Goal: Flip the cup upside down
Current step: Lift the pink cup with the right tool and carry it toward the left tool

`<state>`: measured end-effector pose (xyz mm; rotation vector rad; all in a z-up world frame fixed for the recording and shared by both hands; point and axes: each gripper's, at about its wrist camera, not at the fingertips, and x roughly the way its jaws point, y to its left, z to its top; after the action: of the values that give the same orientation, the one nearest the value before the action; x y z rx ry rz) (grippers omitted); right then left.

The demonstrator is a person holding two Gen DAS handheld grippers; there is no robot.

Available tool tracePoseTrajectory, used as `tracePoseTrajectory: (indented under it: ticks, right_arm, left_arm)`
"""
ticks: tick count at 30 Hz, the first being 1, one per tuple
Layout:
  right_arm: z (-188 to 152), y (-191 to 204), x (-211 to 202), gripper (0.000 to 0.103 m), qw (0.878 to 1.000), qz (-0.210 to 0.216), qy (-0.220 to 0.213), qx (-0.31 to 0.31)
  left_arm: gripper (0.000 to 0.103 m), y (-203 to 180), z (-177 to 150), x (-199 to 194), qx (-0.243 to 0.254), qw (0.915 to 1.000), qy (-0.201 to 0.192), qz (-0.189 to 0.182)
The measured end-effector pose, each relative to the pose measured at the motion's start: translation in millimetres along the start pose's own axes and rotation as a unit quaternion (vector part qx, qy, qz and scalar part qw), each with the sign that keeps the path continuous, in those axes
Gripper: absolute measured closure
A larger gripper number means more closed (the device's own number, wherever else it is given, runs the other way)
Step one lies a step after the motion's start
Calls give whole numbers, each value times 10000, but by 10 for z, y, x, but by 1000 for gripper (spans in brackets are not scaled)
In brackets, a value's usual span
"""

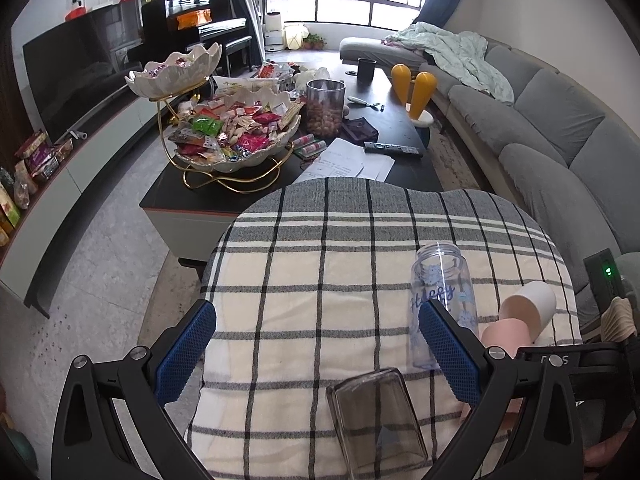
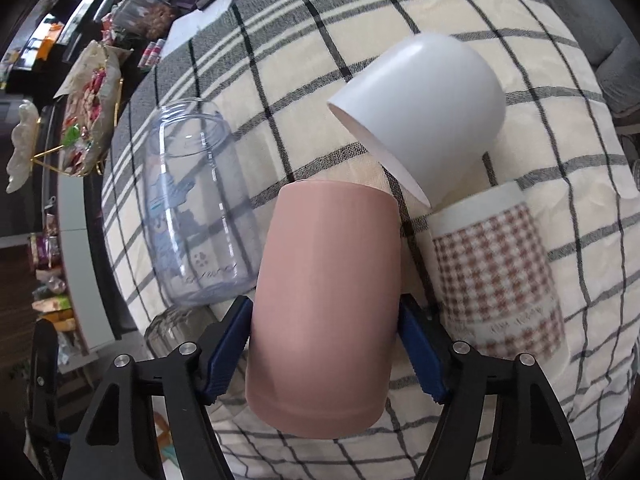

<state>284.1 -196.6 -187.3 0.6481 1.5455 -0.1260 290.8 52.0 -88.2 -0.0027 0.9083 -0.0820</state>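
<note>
Pink cup (image 2: 324,308) is clamped by the right gripper (image 2: 324,344) (left gripper (image 1: 316,356) spread empty); the leaning white cup (image 2: 424,108) could be toppled mid-flip.

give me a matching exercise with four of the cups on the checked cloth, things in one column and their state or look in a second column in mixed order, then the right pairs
Things:
1. pink cup
2. white cup
3. clear bottle
4. checked cup

States:
A. see-through, with blue print on its side
B. tilted, its open mouth facing down and to the left
C. held between the blue fingers of the right gripper
D. red and white gingham pattern under a plain white band

Pairs: 1-C, 2-B, 3-A, 4-D
</note>
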Motion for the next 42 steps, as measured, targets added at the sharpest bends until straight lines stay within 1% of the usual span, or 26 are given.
tracePoseTrajectory:
  ticks: [3,7,13,18,20,24,27,31,34,37,41,42]
  right_arm:
    - [-122,23,-128,31,9999,65,-98,-87]
    - [-362,28,-226,31,9996,166,-75,-205]
    - [-893,123,-214,31,9978,238,146,-604]
    - [-1354,238,-87,31,9918,5,439,-1204]
    - [-1500,270,-27,31,9882,-130,520,-1431]
    - [-1724,311,91,31,9820,-309,601,-1766]
    - [-1830,332,161,31,9788,-379,627,-1914]
    - [-1905,300,265,31,9768,-444,706,-1975]
    - [-1945,277,328,30,9770,-460,730,-1952]
    - [-1979,280,321,30,9767,-442,659,-1996]
    - [-2045,289,346,30,9767,-443,711,-1974]
    - [-2053,276,338,27,9772,-416,702,-1959]
  left_arm:
    - [0,10,-60,-145,12,10000,-56,29]
    - [0,40,-206,-380,34,9999,-74,73]
    - [0,207,-621,-804,25,9996,-81,274]
    - [0,333,-1097,-1115,74,9990,-65,437]
    - [0,362,-1291,-1191,68,9990,26,432]
    - [0,409,-1552,-1257,-2,9991,176,393]
    - [0,461,-1694,-1292,-61,9987,266,420]
    - [0,489,-1805,-1312,-129,9984,358,426]
    - [0,507,-1849,-1301,-162,9982,391,418]
    - [0,519,-1875,-1288,-191,9980,437,405]
    - [0,502,-1876,-1301,-177,9979,508,357]
    - [0,492,-1868,-1303,-164,9979,525,335]
